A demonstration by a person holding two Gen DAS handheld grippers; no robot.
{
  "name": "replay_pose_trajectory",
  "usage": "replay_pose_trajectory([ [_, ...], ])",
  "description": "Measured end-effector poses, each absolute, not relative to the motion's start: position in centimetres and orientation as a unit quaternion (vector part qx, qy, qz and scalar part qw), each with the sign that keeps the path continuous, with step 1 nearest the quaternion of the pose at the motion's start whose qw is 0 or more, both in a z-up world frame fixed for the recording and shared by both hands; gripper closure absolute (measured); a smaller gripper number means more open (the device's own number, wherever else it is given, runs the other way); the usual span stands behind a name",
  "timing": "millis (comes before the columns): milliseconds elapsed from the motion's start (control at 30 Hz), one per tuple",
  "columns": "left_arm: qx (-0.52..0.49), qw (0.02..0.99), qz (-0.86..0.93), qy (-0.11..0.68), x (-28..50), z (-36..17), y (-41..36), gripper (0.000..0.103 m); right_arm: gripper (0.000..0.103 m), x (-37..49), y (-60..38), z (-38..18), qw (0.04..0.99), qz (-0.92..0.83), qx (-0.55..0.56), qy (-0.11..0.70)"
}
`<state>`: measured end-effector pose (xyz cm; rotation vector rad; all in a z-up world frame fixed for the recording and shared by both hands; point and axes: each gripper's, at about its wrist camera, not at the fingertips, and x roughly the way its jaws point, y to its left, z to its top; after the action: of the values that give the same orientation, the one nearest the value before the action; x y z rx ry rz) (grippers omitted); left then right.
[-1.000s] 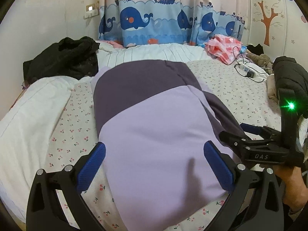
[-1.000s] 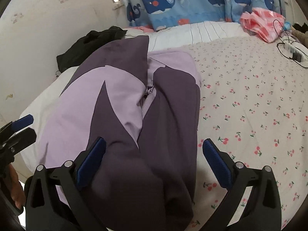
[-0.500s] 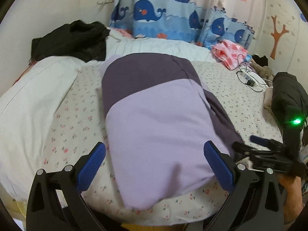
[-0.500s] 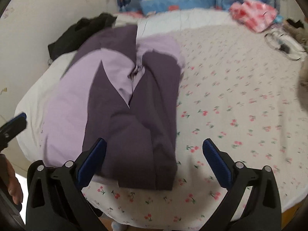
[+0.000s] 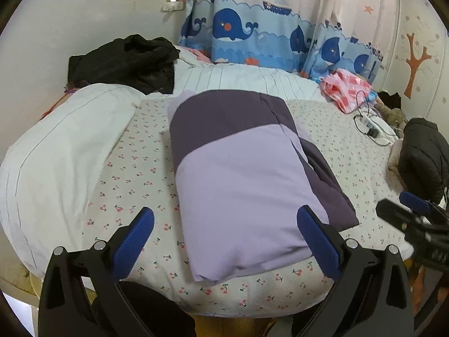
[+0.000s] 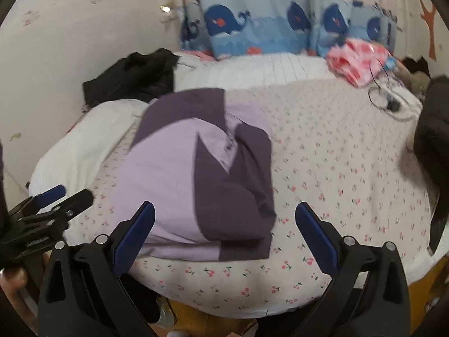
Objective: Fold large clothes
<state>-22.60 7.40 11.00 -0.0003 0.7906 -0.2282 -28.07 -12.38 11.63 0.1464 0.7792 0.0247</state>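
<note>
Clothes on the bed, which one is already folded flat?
The two-tone purple garment, a flat rectangle mid-bed. The black garment by the pillow and the pink checked one near the curtain lie crumpled.

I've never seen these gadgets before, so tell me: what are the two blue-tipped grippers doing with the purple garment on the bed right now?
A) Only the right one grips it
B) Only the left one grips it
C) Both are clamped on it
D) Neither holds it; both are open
D: the left gripper and right gripper both stand wide open, nothing between their jaws, while the purple garment lies folded on the bed.
</note>
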Motion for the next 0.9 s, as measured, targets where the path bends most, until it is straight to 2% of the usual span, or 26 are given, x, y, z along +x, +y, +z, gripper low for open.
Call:
replay_pose_trajectory([
  [133, -0.006, 0.918, -0.102, 0.383, -22.7, 11.3, 7.7, 0.006, 0.006, -26.8, -10.4, 11.1, 0.907, -0.004, 0.006, 0.422],
  [900, -0.006, 0.912, -0.096, 0.398, -21.9, 10.3, 8.1, 0.006, 0.006, -25.0, -9.1, 10.4, 0.904, 0.019, 0.017, 0.428],
])
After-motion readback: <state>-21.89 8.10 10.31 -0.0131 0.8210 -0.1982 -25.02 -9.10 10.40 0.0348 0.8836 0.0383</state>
